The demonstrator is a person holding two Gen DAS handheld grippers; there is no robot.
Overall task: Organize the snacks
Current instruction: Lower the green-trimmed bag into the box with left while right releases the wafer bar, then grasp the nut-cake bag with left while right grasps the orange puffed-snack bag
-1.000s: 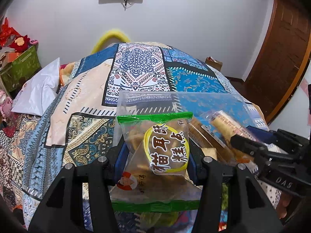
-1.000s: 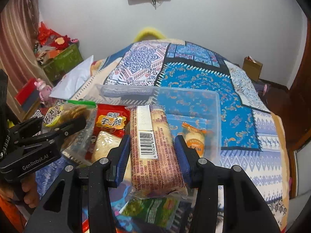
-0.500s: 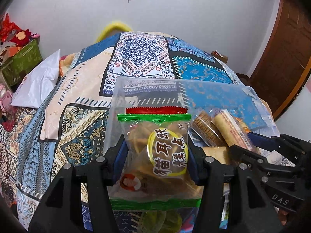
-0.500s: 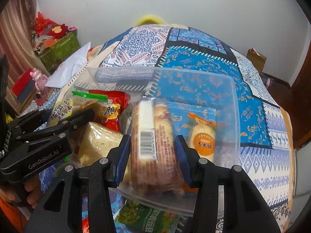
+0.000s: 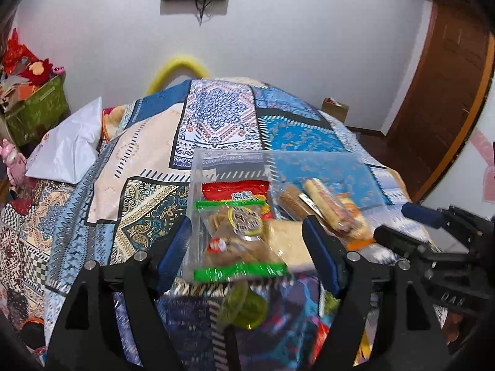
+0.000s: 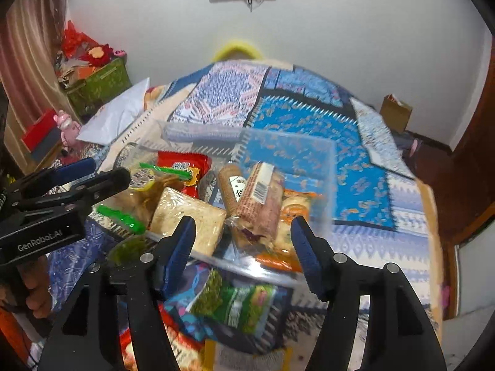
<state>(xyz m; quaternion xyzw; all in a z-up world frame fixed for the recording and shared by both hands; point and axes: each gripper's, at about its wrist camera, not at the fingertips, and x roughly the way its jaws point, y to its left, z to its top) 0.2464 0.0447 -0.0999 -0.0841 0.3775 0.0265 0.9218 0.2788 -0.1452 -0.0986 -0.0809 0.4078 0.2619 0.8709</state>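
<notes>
A clear plastic bin [image 5: 324,167] [image 6: 321,167] sits on the patterned bedspread. In it lie a green-edged snack bag [image 5: 238,241] [image 6: 154,185], a red bag [image 5: 232,190] [image 6: 182,167], a pale cracker pack [image 6: 188,219], a brown barcode-labelled biscuit pack [image 6: 263,204] [image 5: 331,207] and an orange-labelled snack [image 6: 297,210]. My left gripper [image 5: 246,253] is open and empty, just before the bin's near wall with the green-edged bag beyond it. My right gripper [image 6: 243,256] is open and empty, the biscuit pack lying beyond its fingers.
More snack packets lie in front of the bin: a green one [image 6: 238,303] and a yellow-green one [image 5: 244,306]. A white pillow [image 5: 68,151] and a green box [image 5: 34,111] are at the left. A brown door [image 5: 439,99] is at the right.
Both grippers have opened and drawn back. The green-edged bag and the biscuit pack have left the jaws and now lie in the bin.
</notes>
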